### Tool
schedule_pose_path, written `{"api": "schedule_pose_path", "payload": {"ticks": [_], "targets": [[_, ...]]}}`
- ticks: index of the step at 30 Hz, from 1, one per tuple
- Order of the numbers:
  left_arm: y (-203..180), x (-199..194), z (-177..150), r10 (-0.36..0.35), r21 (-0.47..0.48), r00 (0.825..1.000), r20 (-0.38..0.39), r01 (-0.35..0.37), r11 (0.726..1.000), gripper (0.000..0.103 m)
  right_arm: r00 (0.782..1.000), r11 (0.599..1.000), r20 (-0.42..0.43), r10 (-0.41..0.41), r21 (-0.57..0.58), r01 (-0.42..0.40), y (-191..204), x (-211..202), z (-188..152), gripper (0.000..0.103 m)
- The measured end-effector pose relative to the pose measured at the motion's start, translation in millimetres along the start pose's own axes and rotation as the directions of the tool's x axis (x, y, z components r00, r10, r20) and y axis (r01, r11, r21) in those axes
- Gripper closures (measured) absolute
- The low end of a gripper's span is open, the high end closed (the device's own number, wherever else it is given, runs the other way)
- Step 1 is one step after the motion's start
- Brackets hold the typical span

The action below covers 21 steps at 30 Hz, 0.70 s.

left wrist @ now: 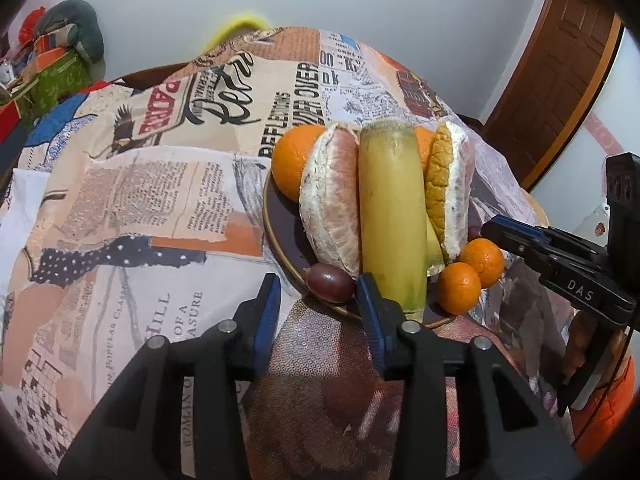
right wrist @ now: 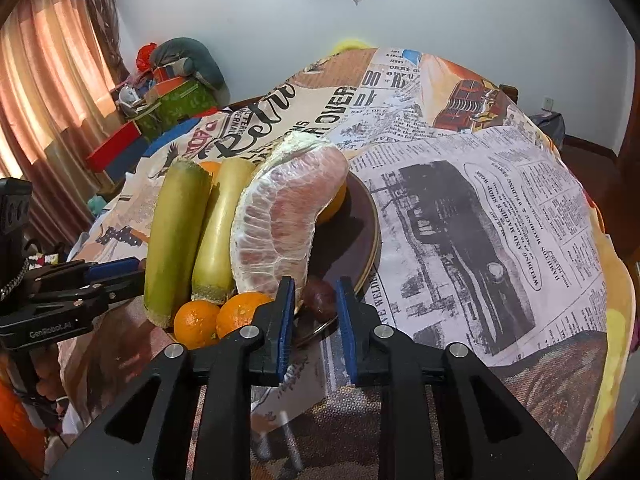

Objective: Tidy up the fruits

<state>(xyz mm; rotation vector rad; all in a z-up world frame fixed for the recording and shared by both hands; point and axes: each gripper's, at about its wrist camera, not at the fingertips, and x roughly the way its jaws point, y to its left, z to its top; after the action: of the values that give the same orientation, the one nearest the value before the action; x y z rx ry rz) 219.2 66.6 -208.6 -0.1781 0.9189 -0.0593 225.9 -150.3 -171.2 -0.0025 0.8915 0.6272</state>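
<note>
A: State the position of the fruit relative to each tool.

B: All fruit sits on the dark plate (left wrist: pixel 280 240) near the front edge of the table (left wrist: pixel 120 200). The small dark purple fruit (right wrist: pixel 318 298) lies at the plate's near rim. In the right wrist view it is directly ahead of the right tool (right wrist: pixel 314 312), in line with the gap between the blue pads. In the left wrist view it lies just ahead of the left tool (left wrist: pixel 318 308), offset toward that tool's right pad.

A: Tool states?

B: Both are spread; neither pinches anything. The left gap is wider.

A: Long axes?

B: The two sugarcane sections (right wrist: pixel 176 236) and the peeled pomelo segment (right wrist: pixel 280 216) run front to back, roughly parallel to the tool fingers. The two tangerines (right wrist: pixel 218 318) rest at the near rim, left of the right tool.

A: Nearer tool?

B: Probably the right: the purple fruit is centred ahead of it, so a straight advance likely suffices.
</note>
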Motion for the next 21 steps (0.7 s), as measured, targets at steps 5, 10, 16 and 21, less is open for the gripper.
{"api": "schedule_pose_path", "payload": {"ticks": [5, 10, 16, 21], "targets": [[-4.6, -28.3, 5.7, 0.015, 0.002, 0.998, 0.066, -0.015, 1.000, 0.063, 0.999, 1.000, 0.042, -0.004, 0.004, 0.004, 2.1, -19.3, 6.3, 0.082], [-17.6, -71.4, 13.5, 0.012, 0.015, 0.986, 0.163, -0.014, 1.000, 0.063, 0.988, 1.000, 0.151, -0.012, -0.021, 0.016, 15.6, -67.5, 15.6, 0.082], [-44.2, -152.4, 17.5, 0.011, 0.045, 0.936, 0.352, -0.028, 0.999, 0.053, 0.946, 0.999, 0.325, -0.004, -0.041, 0.018, 37.8, -141.8, 23.3, 0.082], [-63.8, -213.4, 9.3, 0.008, 0.070, 0.873, 0.488, -0.048, 0.996, 0.049, 0.890, 0.998, 0.456, 0.000, -0.057, 0.030, 59.9, -197.7, 19.0, 0.079]]}}
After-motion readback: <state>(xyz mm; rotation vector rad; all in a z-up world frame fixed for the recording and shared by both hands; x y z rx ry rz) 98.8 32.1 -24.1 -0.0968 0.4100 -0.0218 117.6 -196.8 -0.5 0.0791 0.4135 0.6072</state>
